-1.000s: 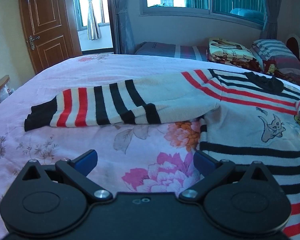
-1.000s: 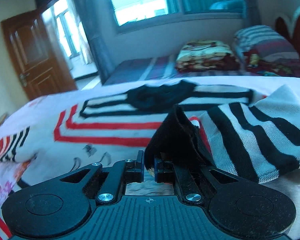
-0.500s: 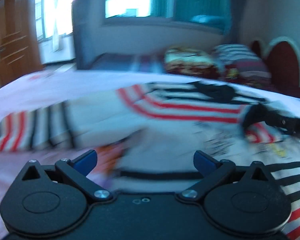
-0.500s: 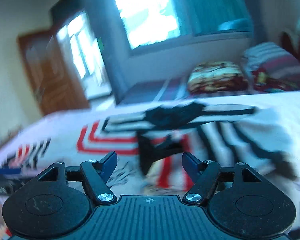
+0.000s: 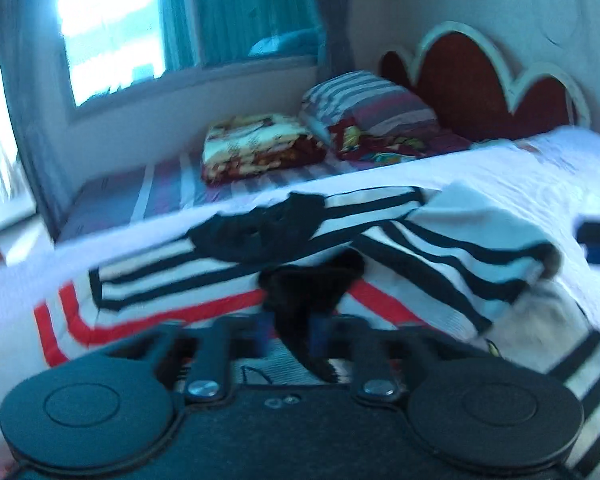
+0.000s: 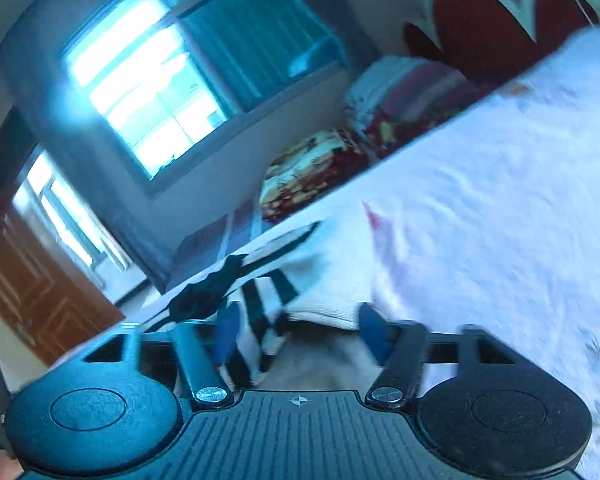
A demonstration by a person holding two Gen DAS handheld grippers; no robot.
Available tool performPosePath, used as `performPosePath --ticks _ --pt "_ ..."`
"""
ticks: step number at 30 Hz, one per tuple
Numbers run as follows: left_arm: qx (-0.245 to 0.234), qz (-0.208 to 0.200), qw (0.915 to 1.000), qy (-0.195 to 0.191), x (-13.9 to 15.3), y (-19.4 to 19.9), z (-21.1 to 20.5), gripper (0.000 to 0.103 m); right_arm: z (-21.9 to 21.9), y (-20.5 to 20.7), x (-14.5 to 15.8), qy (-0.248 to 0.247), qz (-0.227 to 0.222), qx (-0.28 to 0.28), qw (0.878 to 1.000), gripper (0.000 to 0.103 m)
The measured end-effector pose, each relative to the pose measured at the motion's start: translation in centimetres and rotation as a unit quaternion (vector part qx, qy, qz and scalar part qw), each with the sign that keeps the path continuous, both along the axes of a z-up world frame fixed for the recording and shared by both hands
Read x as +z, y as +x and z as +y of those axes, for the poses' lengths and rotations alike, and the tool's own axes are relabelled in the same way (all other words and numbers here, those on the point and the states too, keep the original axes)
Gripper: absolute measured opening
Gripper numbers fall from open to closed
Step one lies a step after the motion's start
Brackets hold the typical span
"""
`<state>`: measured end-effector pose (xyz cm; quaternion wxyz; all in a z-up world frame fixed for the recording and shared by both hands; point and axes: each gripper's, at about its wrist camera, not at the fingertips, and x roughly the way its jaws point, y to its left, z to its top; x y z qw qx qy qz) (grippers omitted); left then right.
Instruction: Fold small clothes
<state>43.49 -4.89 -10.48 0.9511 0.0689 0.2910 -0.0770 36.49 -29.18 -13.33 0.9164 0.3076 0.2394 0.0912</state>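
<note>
Garment: striped black, white and red knit sweater point(image 5: 228, 280), flat on white bedspread point(image 5: 540, 168)
Left gripper point(image 5: 290, 330): jaws just closed, pinching black cuff point(image 5: 308, 296) over sweater's chest
Right gripper point(image 6: 292, 332): half open, closing, grips nothing
Progress: one sleeve point(image 5: 468, 256) folded in; rest unfolded

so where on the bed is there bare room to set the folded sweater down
Bare sheet lies between the sweater and the headboard. The striped strip by the window is crowded with the folded blanket and pillow.
</note>
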Motion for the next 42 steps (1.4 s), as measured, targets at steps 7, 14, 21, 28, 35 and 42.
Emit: performPosePath --ticks 7,14,21,28,35,42 --pt "0.046 0.003 0.9975 -0.054 -0.2 -0.6 4.6 0.010 -3.1 0.9 -1.3 0.098 0.044 0.001 0.994 0.055" --pt "0.063 0.036 0.9903 -0.118 -1.0 0.1 7.6 0.010 -4.9 2.8 -3.2 0.190 0.075 -0.009 0.979 0.055" --pt "0.091 0.074 0.9678 -0.223 -2.8 0.4 10.5 0.035 -6.0 4.1 -3.2 0.198 0.083 -0.017 0.977 0.046" --pt "0.107 0.056 0.9636 -0.238 -2.7 0.5 11.8 0.027 -4.7 3.9 -3.4 0.177 0.084 -0.021 0.980 0.031" --pt "0.098 0.030 0.9768 -0.188 -0.7 1.1 11.6 0.007 -2.3 3.9 -2.4 0.069 0.069 -0.016 0.995 0.008" --pt "0.097 0.057 0.9844 -0.135 -2.3 1.5 10.8 0.008 -1.5 3.1 -2.5 0.033 0.086 -0.004 0.996 0.008"
